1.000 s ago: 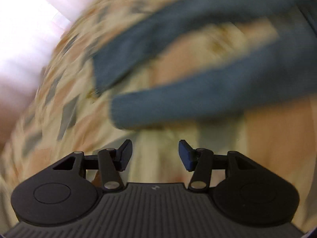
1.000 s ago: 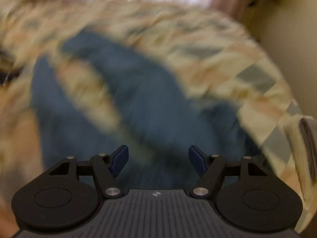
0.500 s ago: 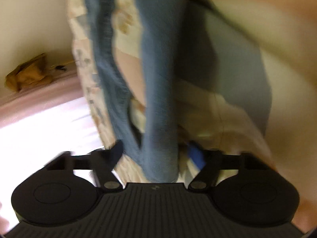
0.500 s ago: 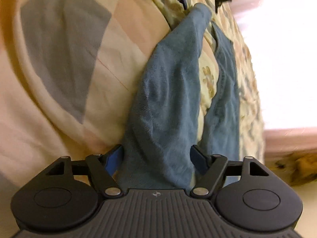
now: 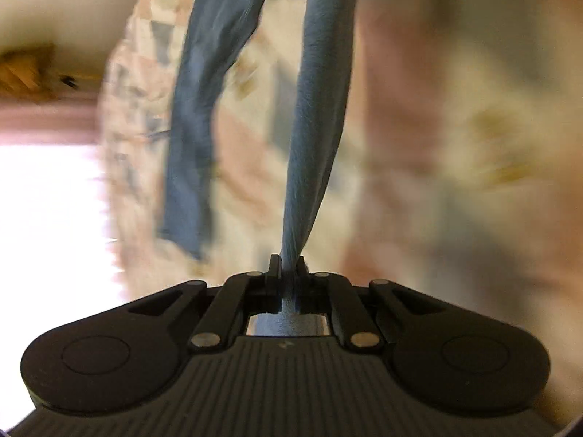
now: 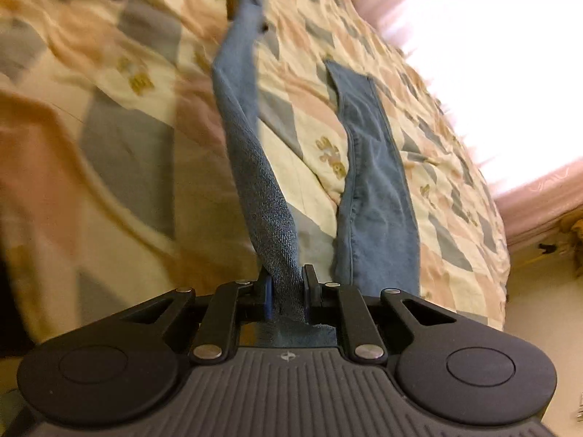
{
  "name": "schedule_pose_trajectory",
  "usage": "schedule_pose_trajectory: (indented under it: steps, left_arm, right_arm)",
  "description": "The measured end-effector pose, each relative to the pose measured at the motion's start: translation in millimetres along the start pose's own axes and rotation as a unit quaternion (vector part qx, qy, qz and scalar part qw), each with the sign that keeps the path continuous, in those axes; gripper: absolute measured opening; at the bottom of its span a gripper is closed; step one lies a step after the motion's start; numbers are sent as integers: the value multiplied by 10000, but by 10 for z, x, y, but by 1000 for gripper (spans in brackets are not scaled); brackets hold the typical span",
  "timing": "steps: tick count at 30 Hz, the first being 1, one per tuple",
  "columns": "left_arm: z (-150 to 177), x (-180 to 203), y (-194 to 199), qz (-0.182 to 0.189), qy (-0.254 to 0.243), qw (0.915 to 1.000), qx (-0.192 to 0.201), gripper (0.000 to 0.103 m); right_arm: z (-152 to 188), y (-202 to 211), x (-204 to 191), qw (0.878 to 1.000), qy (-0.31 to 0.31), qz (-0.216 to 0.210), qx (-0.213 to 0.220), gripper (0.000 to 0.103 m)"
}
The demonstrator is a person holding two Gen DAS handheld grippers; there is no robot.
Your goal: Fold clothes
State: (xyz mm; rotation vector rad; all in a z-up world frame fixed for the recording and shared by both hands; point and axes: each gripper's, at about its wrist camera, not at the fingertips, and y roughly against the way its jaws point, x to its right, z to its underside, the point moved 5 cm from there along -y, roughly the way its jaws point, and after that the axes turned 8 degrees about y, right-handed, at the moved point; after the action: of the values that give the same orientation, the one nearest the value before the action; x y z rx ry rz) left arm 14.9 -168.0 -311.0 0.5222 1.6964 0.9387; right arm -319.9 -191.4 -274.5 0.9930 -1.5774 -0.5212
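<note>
Right wrist view: patchwork quilt in cream, peach and grey (image 6: 138, 138), covering the whole bed. Blue denim jeans (image 6: 375, 189), one leg flat toward one o'clock, the other edge stretched taut toward twelve. Right gripper (image 6: 286, 291), jaws closing, pads pinching that denim. Left gripper (image 5: 288, 273), jaws together, clamped on bunched blue fabric at twelve o'clock.

Jeans (image 6: 375, 196) lie on the quilt (image 6: 120, 138), one edge stretched between both tools.
</note>
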Motion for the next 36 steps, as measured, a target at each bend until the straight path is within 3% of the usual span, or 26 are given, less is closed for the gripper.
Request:
schedule_pose_trajectory:
  steps: [2, 4, 5, 6, 7, 9, 10, 12, 13, 16, 18, 19, 22, 24, 26, 28, 30, 31, 34, 36]
  left_arm:
    - [15, 163, 569, 910, 510, 9945, 93, 8]
    - [71, 197, 870, 1694, 1210, 9780, 93, 11]
    - [110, 148, 910, 1985, 1674, 9657, 41, 20]
    - [166, 105, 882, 2214, 2186, 9503, -69, 26]
    - [243, 70, 773, 2370, 2753, 9313, -247, 42]
    - [400, 26, 558, 2557, 3781, 8877, -606, 39]
    - [470, 31, 443, 2419, 4105, 8755, -804, 38]
    - [550, 77, 312, 2061, 4399, 8671, -1101, 38]
    - [571, 155, 305, 1921, 4480, 8653, -1165, 38]
    - [434, 422, 374, 1684, 4382, 8753, -1164, 39]
    - [220, 613, 379, 1593, 4160, 8891, -1049, 43]
    - [81, 673, 316, 1493, 3950, 9010, -998, 46]
    - [-230, 1050, 203, 1128, 2667, 9536, -823, 58]
    - [-314, 1341, 109, 1022, 1811, 9749, -801, 59]
    - [-303, 1537, -21, 696, 1237, 9862, -858, 65]
    - [-221, 1674, -161, 382, 908, 9909, -922, 65]
    - [-160, 1656, -126, 546, 983, 9900, -850, 41]
    - [-134, 1625, -76, 700, 1079, 9885, -793, 15]
    - [-9, 1353, 159, 1138, 1669, 9779, -531, 8]
    - [129, 932, 299, 1165, 2499, 9602, -445, 8]
  right_arm:
    - [-10, 213, 153, 10000, 7, -66, 54, 14]
    - [-48, 342, 346, 9999, -19, -89, 137, 18]
    - [-110, 262, 473, 9998, -109, -24, 179, 19]
    - [-172, 167, 599, 9995, -233, 36, 203, 40]
    - [-232, 6, 716, 9985, -513, 80, 147, 60]
    - [-354, -318, 938, 9941, -1071, 153, 20, 63]
    - [-437, -485, 993, 9908, -1345, 119, -111, 63]
    - [-563, -675, 1043, 9822, -1864, 131, -185, 65]
    - [-613, -721, 1049, 9771, -2114, 164, -156, 74]
    - [-653, -787, 974, 9603, -2773, 190, -219, 89]
    - [-631, -822, 875, 9514, -3043, 223, -409, 90]
    - [-632, -827, 790, 9526, -2992, 234, -504, 90]
    - [-649, -771, 505, 9561, -2844, 125, -702, 90]
    - [-634, -690, 366, 9539, -2905, -20, -756, 90]
    - [-592, -616, 265, 9454, -3141, -190, -844, 91]
    - [-520, -540, 162, 9350, -3391, -344, -982, 91]
    - [-446, -482, 44, 9239, -3610, -436, -1189, 91]
    - [-409, -452, -13, 9183, -3712, -483, -1290, 91]
    - [-304, -349, -130, 9098, -3832, -548, -1499, 91]
    - [-262, -285, -186, 9080, -3840, -544, -1587, 91]
